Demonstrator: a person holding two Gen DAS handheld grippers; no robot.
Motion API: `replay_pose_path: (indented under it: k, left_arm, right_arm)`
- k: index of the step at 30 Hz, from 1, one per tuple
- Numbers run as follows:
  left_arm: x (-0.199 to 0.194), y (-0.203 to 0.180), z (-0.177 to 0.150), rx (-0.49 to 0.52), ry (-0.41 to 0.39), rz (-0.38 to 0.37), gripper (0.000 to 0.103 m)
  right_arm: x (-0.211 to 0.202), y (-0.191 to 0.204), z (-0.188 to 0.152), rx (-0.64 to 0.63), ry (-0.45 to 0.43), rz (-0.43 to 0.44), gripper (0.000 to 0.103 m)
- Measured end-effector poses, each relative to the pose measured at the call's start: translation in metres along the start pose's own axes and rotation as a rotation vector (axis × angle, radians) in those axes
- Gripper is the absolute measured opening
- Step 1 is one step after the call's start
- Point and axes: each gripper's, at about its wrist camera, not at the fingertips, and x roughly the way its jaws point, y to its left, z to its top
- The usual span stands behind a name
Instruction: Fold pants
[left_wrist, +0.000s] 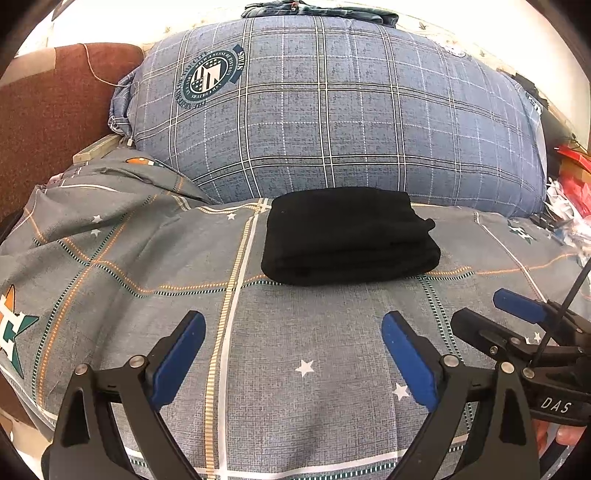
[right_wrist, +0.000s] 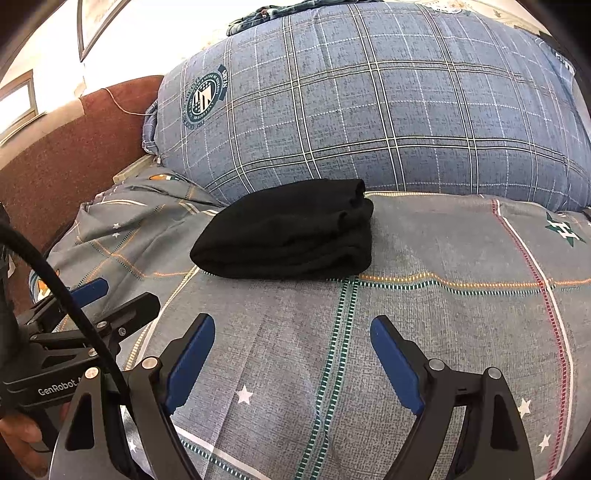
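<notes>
At nine o'clock the grey patterned bedsheet (left_wrist: 110, 258) lies rumpled; the left gripper (left_wrist: 293, 332) at six o'clock is released, nothing between its jaws; the black pants (left_wrist: 347, 236) sit at twelve o'clock as a compact stack against the plaid pillow (left_wrist: 332, 110); the right gripper (right_wrist: 291, 336) also hangs released; folding looks complete, perhaps only tidying left.

pants (left_wrist: 347, 236): matt black knit cloth | sheet (left_wrist: 295, 332): woven printed cotton | pads (left_wrist: 406, 362): matt blue rubber | headboard (left_wrist: 44, 110), upper left: coarse brown fabric
</notes>
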Motion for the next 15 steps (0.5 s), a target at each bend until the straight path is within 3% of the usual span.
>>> replay_pose_path:
  k: [4, 15]
  left_arm:
    - [-0.0033, -0.0035, -0.0028, 0.017, -0.026, 0.015, 0.096]
    - [0.0046, -0.0051, -0.0027, -0.006, 0.026, -0.006, 0.096]
  right_arm:
    - [-0.0005, -0.0006, -0.0007, 0.001, 0.002, 0.001, 0.090]
    - [-0.0073, -0.0084, -0.0015, 0.006, -0.004, -0.013, 0.091]
